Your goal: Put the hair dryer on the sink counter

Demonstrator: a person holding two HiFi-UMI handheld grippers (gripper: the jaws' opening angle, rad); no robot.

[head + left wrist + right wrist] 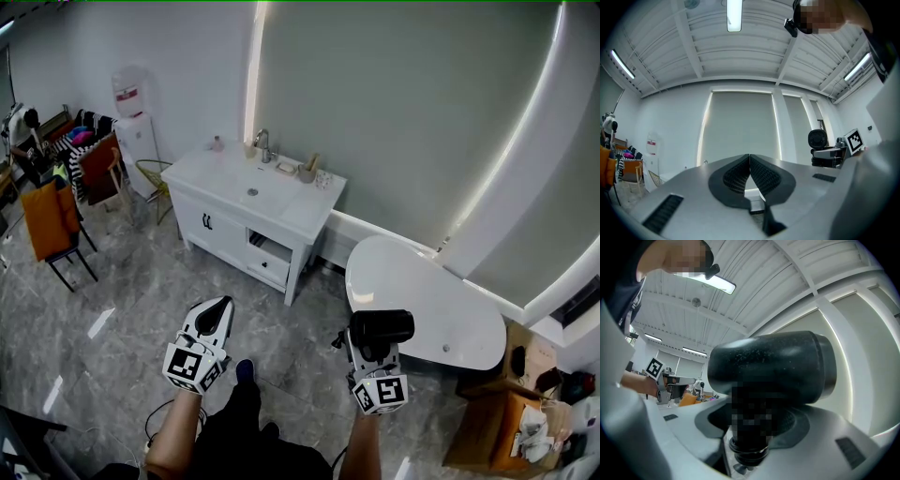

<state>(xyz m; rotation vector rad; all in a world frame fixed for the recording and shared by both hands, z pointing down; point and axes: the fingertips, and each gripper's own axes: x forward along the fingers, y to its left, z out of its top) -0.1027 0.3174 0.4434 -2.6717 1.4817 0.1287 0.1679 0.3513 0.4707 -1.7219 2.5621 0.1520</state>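
Hair dryer [382,330]: black, pinched by its handle in the right gripper [374,361], over the grey marble floor [141,300]. A grey panelled wall [403,94] backs a white bathtub [422,300] and, left of it, the white sink counter [309,211], well apart from the dryer. The left gripper [221,307] is pressed together, empty.

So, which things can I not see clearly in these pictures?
- Handle of the hair dryer, right gripper view: a blurred patch covers it, hiding how the right gripper grips it.
- Small items by the faucet on the sink counter, head view: too small to name.
- The person's arms, head view: cut off by the bottom edge.
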